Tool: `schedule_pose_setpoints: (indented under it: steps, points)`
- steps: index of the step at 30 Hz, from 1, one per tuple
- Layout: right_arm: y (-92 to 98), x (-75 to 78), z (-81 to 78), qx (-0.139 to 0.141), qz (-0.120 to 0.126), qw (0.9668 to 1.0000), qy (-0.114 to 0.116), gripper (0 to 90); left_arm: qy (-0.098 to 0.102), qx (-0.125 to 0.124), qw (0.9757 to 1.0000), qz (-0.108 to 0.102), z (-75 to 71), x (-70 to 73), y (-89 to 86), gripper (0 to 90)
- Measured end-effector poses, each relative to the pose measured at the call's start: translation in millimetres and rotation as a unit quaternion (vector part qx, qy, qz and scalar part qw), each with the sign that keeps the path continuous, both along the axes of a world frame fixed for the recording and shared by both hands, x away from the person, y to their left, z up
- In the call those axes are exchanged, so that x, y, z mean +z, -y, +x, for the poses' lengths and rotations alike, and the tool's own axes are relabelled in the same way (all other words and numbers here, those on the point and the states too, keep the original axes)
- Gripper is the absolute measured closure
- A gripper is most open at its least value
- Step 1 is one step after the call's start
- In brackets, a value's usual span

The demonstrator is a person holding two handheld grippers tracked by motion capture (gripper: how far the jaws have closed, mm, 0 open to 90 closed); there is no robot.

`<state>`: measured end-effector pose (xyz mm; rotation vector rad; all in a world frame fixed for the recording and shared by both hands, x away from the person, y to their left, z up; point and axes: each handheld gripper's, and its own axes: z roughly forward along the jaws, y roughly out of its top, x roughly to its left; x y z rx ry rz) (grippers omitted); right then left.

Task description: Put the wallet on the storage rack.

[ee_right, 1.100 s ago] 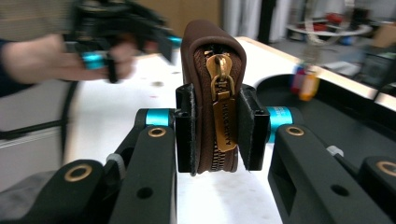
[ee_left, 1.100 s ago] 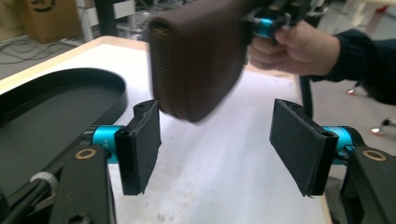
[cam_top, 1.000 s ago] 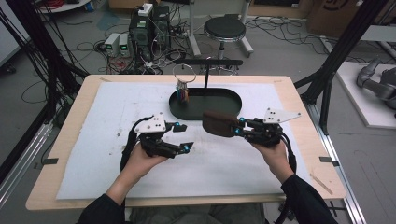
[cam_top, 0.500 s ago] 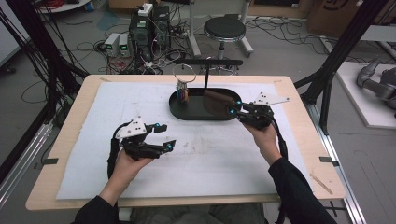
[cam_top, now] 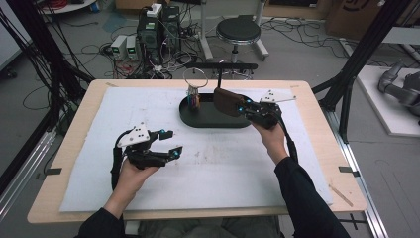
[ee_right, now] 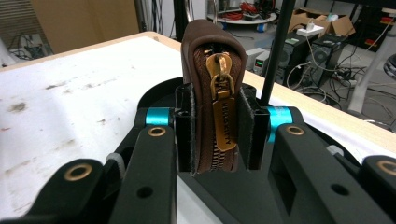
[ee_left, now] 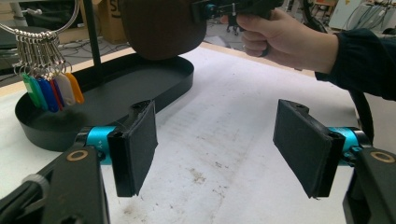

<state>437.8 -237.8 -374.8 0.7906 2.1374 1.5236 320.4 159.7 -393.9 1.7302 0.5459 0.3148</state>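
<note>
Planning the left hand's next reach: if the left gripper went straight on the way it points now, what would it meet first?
Probably the black tray: beyond the open left gripper lies bare table cover, then the tray's wall slightly left; depth is uncertain.

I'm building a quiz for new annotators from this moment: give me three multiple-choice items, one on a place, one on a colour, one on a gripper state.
1. Where is the brown zippered leather pouch?
A. flat on the white mat
B. held above the black oval tray
C. on the stool

2. What colour is the pouch's zipper pull?
A. gold
B. silver
C. red

3. How is the left gripper?
A. shut on the key ring
B. shut on nothing
C. open, holding nothing

Answers: 1 B, the right gripper clamps it over the tray; 2 A, the right gripper view shows it gold; 3 C, its jaws stand apart over the mat.
</note>
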Motion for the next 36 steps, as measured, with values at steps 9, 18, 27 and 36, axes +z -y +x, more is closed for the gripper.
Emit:
schedule_pose_setpoints:
  steps: [9,18,27,36]
  points:
    - [-7.7,-16.7,15.5,-0.017,0.001,0.9998,-0.011,72.3,0.0,0.0,1.0,-0.006,-2.1,-0.4,2.0,30.3]
    - [-18.8,-35.5,32.4,-0.036,0.008,0.9991,-0.02,72.3,0.001,-0.011,0.9999,0.001,-3.0,-1.7,9.5,30.3]
    - [-30.6,-52.6,42.9,-0.068,0.015,0.9971,-0.03,72.3,-0.002,-0.017,0.9999,0.0,-5.8,-3.8,9.9,30.3]
    - [-31.9,-63.2,48.1,-0.075,0.013,0.9965,-0.035,72.0,-0.005,-0.02,0.9998,-0.001,-6.5,-4.9,12.5,30.4]
